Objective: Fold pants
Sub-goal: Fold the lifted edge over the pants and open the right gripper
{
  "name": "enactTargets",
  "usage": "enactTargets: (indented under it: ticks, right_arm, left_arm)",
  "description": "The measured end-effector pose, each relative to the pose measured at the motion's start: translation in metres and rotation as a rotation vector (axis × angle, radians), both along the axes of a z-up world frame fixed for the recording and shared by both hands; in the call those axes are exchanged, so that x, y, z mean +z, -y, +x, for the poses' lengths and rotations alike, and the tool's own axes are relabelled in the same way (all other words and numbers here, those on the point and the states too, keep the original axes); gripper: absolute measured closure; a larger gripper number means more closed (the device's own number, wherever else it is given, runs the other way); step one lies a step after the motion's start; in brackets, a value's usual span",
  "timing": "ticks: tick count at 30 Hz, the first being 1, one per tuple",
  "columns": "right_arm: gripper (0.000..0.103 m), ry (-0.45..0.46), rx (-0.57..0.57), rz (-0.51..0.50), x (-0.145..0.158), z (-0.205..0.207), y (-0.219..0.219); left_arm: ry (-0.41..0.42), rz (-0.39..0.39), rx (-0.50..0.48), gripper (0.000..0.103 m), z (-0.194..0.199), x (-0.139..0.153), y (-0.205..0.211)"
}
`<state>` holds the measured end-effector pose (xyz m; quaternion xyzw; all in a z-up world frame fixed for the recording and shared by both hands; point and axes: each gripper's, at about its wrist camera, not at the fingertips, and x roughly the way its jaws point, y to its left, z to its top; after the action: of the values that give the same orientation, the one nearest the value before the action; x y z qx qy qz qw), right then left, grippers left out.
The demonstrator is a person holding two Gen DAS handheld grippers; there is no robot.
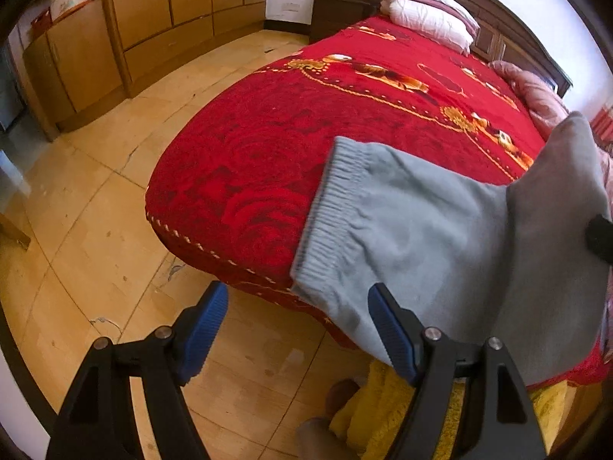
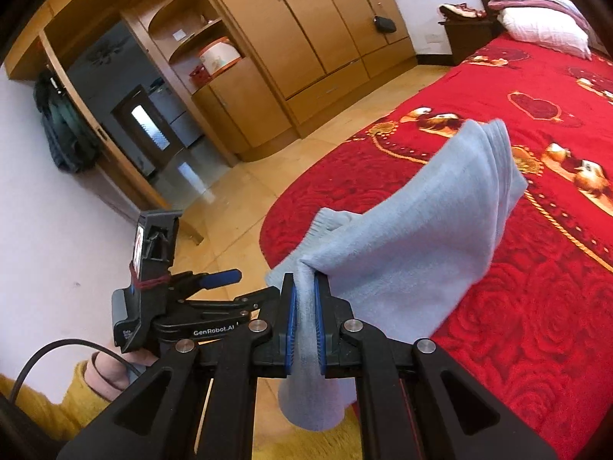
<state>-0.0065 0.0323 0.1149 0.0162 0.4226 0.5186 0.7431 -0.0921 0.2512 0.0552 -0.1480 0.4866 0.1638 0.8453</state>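
Note:
Light grey-blue pants point(image 1: 421, 237) hang half lifted over the near corner of the red bed point(image 1: 306, 122). Their ribbed elastic waistband point(image 1: 325, 211) faces left. My left gripper point(image 1: 299, 329) is open below the waistband, its right blue finger point(image 1: 390, 333) against the cloth's lower edge and its left finger over the floor. In the right wrist view my right gripper point(image 2: 304, 306) is shut on a bunched fold of the pants point(image 2: 413, 230), which rise to a folded peak and drape back onto the bed point(image 2: 517, 306). The left gripper point(image 2: 256, 283) shows just left of it.
White and pink pillows point(image 1: 429, 15) lie at the headboard, with a dark nightstand point(image 1: 337, 11) beside them. Wooden wardrobes point(image 2: 306, 30) line the far wall across a tiled floor point(image 1: 95, 211). A person's yellow sleeve point(image 2: 57, 402) and hand sit low at the left.

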Motion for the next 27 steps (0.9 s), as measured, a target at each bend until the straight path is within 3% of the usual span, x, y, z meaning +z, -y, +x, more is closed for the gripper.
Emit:
enactTargets:
  ticks: [13,18,24,27]
  right_arm:
    - [0.093,-0.049,0.14,-0.05,-0.025,0.009,-0.078]
    - [0.085,-0.142,0.165,-0.085,-0.056,0.02,-0.106]
    - [0.082,-0.219,0.133,-0.046,-0.068,0.029,-0.096]
    - [0.082,-0.174,0.1,-0.04,-0.057,0.026,-0.083]
  left_arm:
    - [0.014,-0.011,0.086,0.024,-0.017,-0.005,-0.04]
    - [0.023,-0.011,0.094,0.024,-0.017,-0.005,-0.041]
    - [0.076,-0.04,0.091,0.024,-0.022,0.008,-0.044]
    - [0.107,-0.042,0.072,0.024,-0.022,0.019,-0.039]
